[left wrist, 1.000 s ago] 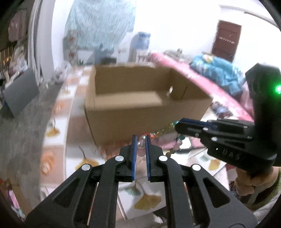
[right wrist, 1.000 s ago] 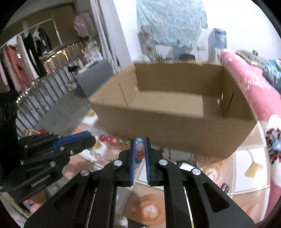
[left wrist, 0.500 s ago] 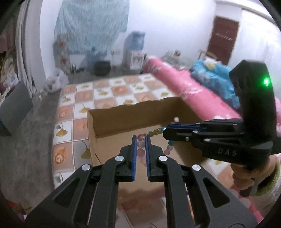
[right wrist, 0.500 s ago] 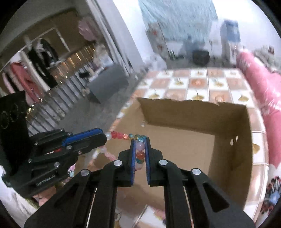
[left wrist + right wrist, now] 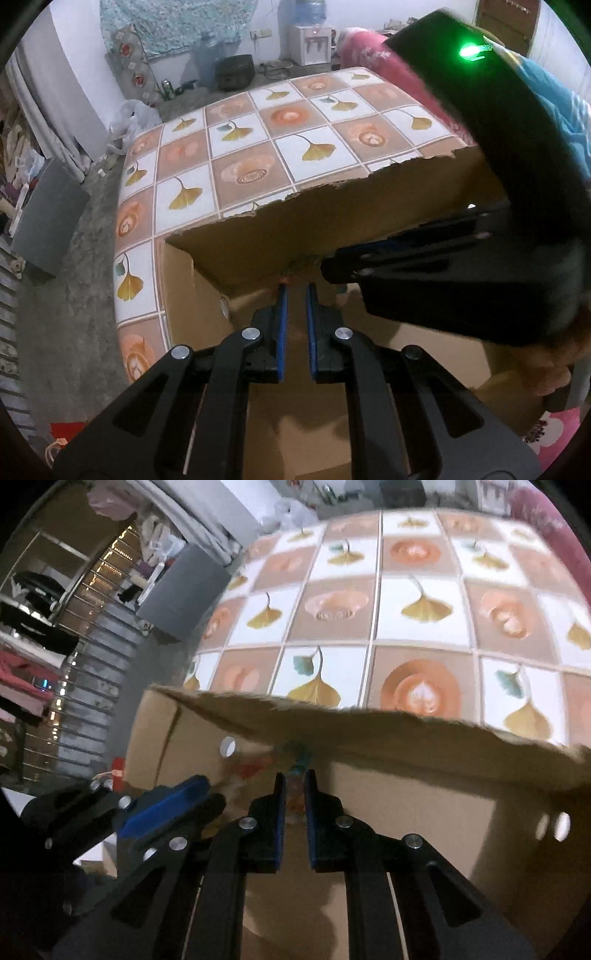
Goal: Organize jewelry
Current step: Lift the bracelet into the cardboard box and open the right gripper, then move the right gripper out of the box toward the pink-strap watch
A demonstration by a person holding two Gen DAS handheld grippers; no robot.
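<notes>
Both grippers reach down inside an open cardboard box (image 5: 369,206), which also shows in the right wrist view (image 5: 369,734). My left gripper (image 5: 294,291) has its jaws narrowly apart with the beads only just showing at its tips (image 5: 284,276). My right gripper (image 5: 294,775) is shut on the colourful bead necklace (image 5: 295,764), whose beads blur between the blue pads and trail left (image 5: 247,768). The right gripper body crosses the left wrist view (image 5: 424,269); the left gripper shows in the right wrist view (image 5: 166,801).
The box stands on a table with a tiled ginkgo-leaf cloth (image 5: 240,147). Its torn far wall (image 5: 406,723) rises close ahead of both grippers. The box walls have round holes (image 5: 227,746). Concrete floor and a grey panel (image 5: 48,214) lie left.
Both grippers have moved forward and down from above the box into it, carrying the necklace. The box's far wall is now close in front of the fingertips.
</notes>
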